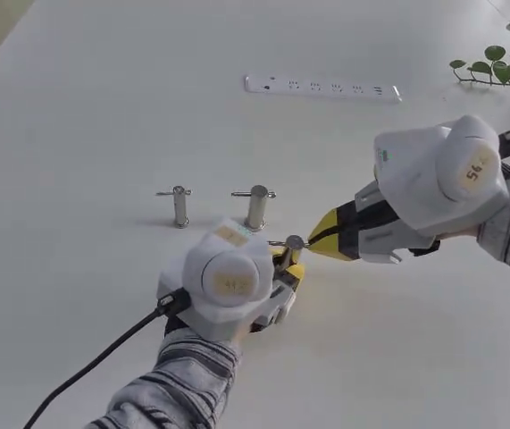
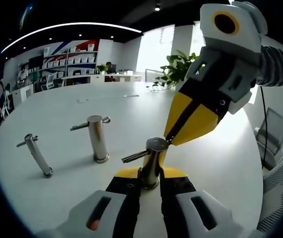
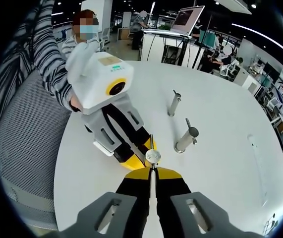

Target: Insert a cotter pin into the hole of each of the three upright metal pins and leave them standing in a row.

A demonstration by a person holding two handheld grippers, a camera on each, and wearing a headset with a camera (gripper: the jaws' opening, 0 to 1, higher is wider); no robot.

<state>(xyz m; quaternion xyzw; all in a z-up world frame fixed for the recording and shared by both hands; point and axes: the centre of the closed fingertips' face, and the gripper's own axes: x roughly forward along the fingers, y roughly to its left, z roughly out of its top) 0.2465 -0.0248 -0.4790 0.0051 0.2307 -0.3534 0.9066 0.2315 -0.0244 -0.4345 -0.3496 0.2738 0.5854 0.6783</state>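
Two upright metal pins stand on the white table, one at the left and one in the middle, each with a cotter pin through its top. My left gripper is shut on the lower shaft of a third pin. A cotter pin pokes out of that pin's left side. My right gripper meets the pin's top from the right, with its yellow jaws shut on the cotter pin's other end.
A white power strip lies far back on the table, and a plant sprig reaches in at the back right corner. The left gripper's black cable trails toward the front left. Open tabletop surrounds the pins.
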